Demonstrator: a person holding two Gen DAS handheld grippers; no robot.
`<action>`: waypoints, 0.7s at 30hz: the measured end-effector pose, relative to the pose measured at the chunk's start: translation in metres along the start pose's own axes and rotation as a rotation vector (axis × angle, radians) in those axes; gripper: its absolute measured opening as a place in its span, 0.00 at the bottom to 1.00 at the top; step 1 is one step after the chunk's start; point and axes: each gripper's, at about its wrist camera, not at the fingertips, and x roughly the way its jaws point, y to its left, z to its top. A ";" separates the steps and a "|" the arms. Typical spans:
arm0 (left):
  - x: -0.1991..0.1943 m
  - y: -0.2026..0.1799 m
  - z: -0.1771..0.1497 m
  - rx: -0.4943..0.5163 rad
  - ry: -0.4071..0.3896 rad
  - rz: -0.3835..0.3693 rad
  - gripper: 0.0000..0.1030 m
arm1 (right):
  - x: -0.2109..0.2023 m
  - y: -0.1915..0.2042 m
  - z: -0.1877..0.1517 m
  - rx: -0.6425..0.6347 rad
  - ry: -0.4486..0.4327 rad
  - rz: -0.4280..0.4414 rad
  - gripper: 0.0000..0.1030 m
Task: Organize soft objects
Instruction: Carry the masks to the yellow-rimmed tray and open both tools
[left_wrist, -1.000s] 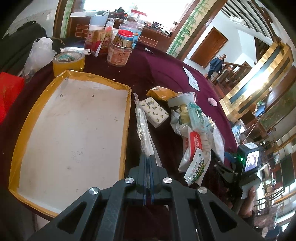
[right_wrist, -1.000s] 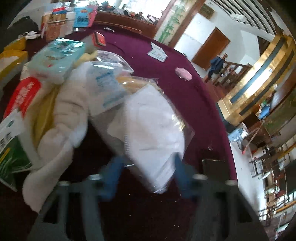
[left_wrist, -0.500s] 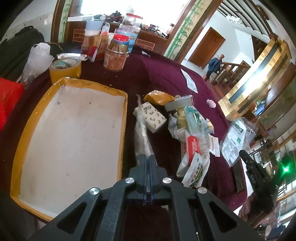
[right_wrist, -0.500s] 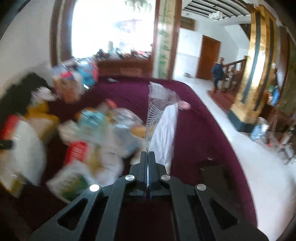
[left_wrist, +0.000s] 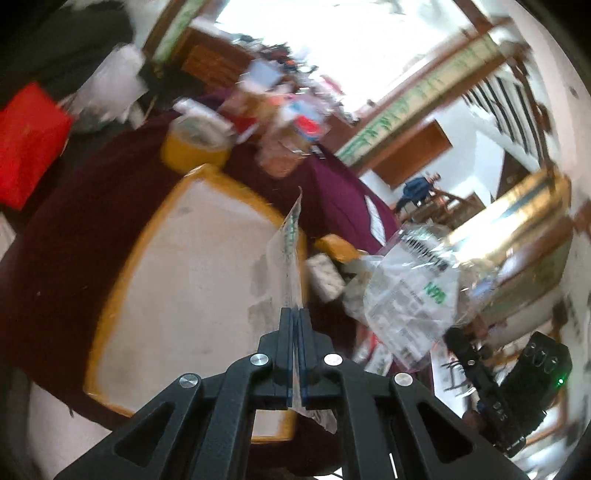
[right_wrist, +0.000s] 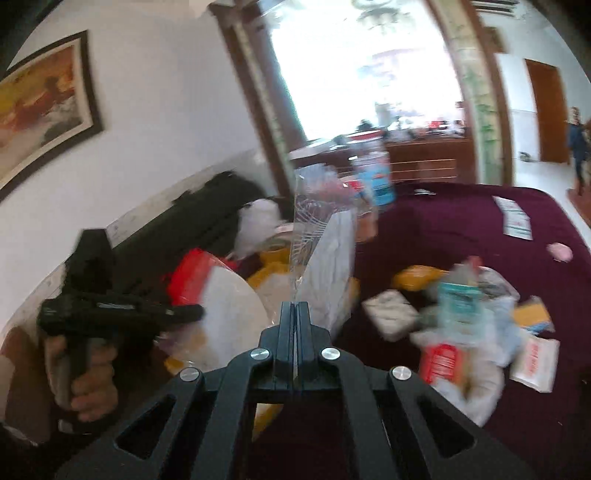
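My left gripper (left_wrist: 294, 314) is shut on a thin clear plastic packet (left_wrist: 291, 251) that stands edge-on above its fingertips, over the right edge of the yellow-rimmed white tray (left_wrist: 192, 280). My right gripper (right_wrist: 294, 306) is shut on a clear bag with a white mask inside (right_wrist: 327, 258), held in the air. The left wrist view shows that mask bag (left_wrist: 410, 291) hanging right of the tray, with the right gripper (left_wrist: 452, 338) below it. The right wrist view shows the left gripper (right_wrist: 184, 314) in a person's hand (right_wrist: 88, 373). The pile of soft packets (right_wrist: 461, 321) lies on the maroon tablecloth (right_wrist: 443, 229).
A yellow tape roll (left_wrist: 194, 146) and blurred jars (left_wrist: 288, 147) stand beyond the tray's far end. A red bag (left_wrist: 29, 144) lies left of the table. A white leaflet (right_wrist: 517, 221) and a pink scrap (right_wrist: 559, 251) lie farther along the cloth. A person (left_wrist: 417, 188) stands by the distant stairs.
The right gripper closed on the mask bag, lifted it off the table and swung left toward the tray. The left gripper raised its clear packet and rolled, moving over the tray's edge.
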 end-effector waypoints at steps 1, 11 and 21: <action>0.003 0.015 0.002 -0.035 0.005 0.015 0.00 | 0.011 0.009 0.002 -0.019 0.011 0.010 0.01; 0.032 0.070 -0.009 -0.114 0.101 0.124 0.00 | 0.058 0.062 -0.007 -0.137 0.088 -0.014 0.01; 0.041 0.044 -0.027 0.123 0.125 0.305 0.25 | 0.150 0.094 -0.048 -0.319 0.256 -0.161 0.01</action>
